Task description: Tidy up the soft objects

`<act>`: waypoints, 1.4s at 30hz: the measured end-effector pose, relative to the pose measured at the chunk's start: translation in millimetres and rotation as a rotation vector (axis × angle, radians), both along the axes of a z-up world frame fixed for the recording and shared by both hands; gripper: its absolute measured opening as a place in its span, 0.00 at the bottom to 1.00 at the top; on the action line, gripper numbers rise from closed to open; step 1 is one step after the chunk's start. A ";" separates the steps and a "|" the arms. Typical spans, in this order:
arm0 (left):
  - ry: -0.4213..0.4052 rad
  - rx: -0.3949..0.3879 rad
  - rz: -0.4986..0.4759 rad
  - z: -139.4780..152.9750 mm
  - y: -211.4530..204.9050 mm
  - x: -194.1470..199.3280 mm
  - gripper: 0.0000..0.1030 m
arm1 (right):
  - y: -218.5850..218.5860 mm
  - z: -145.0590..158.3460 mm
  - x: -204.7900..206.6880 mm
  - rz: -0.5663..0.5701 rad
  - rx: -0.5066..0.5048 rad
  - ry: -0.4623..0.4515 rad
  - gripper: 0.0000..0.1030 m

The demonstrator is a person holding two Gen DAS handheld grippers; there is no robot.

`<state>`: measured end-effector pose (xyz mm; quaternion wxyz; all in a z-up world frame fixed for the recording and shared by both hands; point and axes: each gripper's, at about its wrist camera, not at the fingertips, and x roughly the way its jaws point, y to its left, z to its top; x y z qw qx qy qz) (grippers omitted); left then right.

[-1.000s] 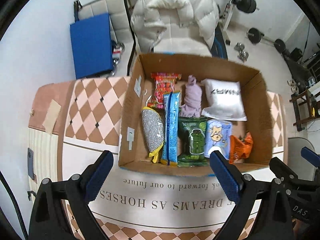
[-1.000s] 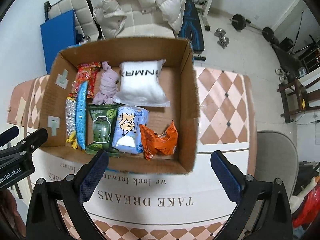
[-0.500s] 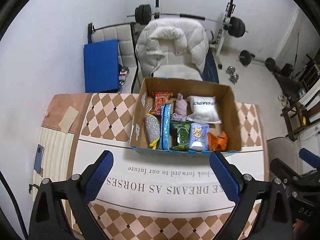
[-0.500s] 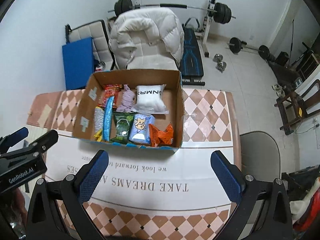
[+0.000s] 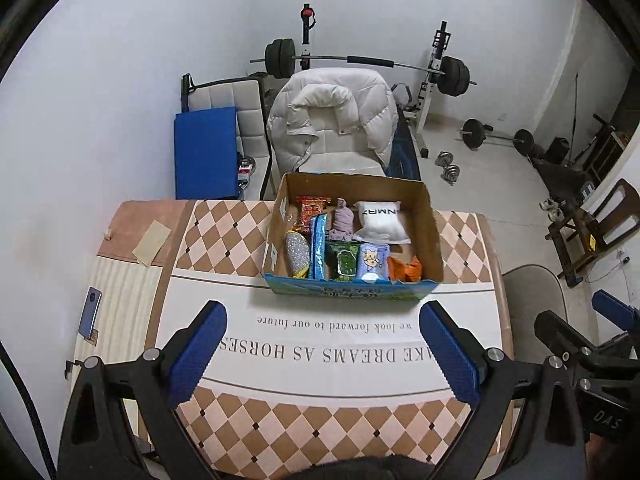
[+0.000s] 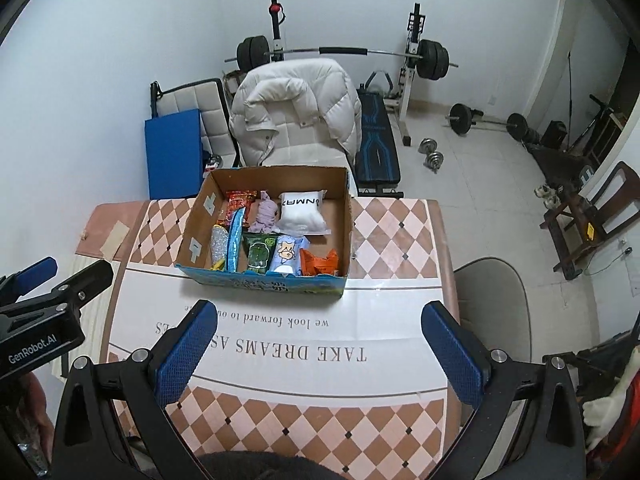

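An open cardboard box (image 5: 434, 240) (image 6: 347, 220) stands on the table's far half. It holds soft items: a white pillow pack (image 5: 382, 222) (image 6: 301, 212), a lilac cloth (image 5: 343, 224), a red snack bag (image 5: 311, 211), a silver sponge (image 5: 298, 252), a blue pack (image 5: 319, 246), a green pack (image 5: 344, 262), a light blue pack (image 5: 373, 262) and an orange bag (image 5: 406, 269) (image 6: 320, 262). My left gripper (image 5: 322, 354) is open and empty, well short of the box. My right gripper (image 6: 320, 354) is open and empty too.
The table carries a checkered cloth with printed text (image 5: 332, 354). A phone (image 5: 89, 312) lies at its left edge. Behind the table stand a chair with a white down jacket (image 5: 332, 120), a blue board (image 5: 205, 152) and a barbell rack (image 5: 360, 64). A grey chair (image 6: 492, 300) stands right.
Both grippers have pulled back and up from the box, which now looks smaller and farther away. Both stay open and empty. The box contents have not moved.
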<state>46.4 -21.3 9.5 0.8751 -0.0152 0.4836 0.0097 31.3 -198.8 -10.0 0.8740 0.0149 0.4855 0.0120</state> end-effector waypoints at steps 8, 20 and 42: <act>-0.021 0.002 -0.006 17.0 -6.4 -32.6 0.96 | 5.6 25.7 -38.0 0.015 -0.019 -0.046 1.00; -0.090 0.003 0.027 18.8 -0.4 -33.9 1.00 | 6.8 35.8 -45.2 0.004 -0.059 -0.092 1.00; -0.110 0.041 0.012 12.9 -10.8 -6.9 1.00 | 2.2 29.6 0.8 -0.051 -0.106 -0.120 1.00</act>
